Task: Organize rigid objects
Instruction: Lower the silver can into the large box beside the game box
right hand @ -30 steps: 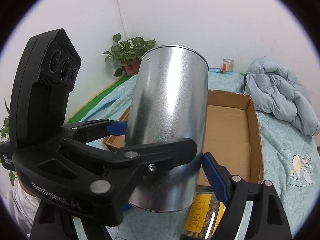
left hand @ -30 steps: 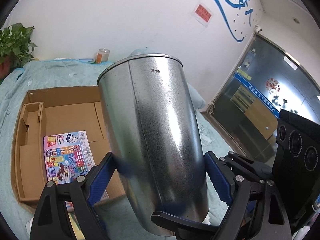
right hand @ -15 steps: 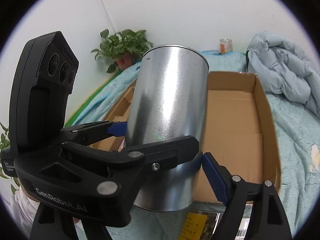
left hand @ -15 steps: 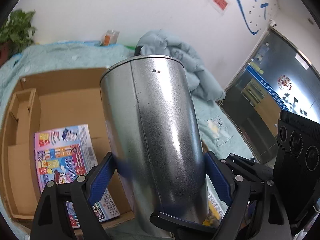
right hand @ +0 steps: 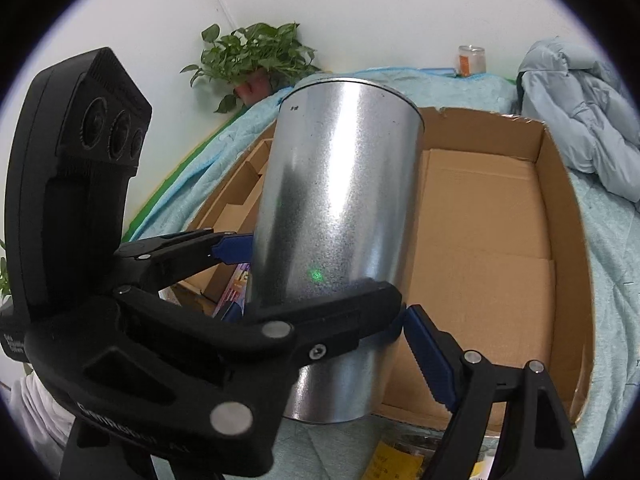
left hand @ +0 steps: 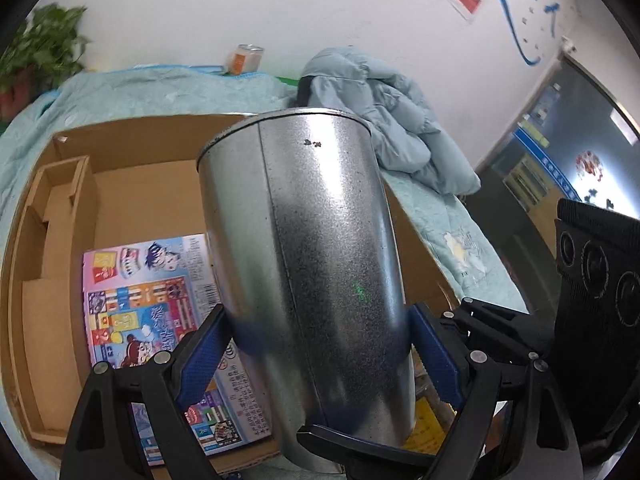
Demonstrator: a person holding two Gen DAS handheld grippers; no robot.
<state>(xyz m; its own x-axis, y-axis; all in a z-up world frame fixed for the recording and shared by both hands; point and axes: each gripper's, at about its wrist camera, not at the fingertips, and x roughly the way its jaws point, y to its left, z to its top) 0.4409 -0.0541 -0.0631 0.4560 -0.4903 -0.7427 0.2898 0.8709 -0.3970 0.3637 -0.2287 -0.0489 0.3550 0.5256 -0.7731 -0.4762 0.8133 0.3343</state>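
Both grippers, left (left hand: 316,344) and right (right hand: 324,304), fingers pinching big shiny can (left hand: 312,240) from two sides, above near edge of box (left hand: 132,184) on bed

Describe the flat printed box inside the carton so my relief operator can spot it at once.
Find the big open cardboard carton on the pale blue blanket. On its floor, beside the cardboard divider, lies the flat box. It alone is brightly printed with cartoon figures and flags.

Black fingers (left hand: 120,408) with blue pads (left hand: 434,350), silver screws.
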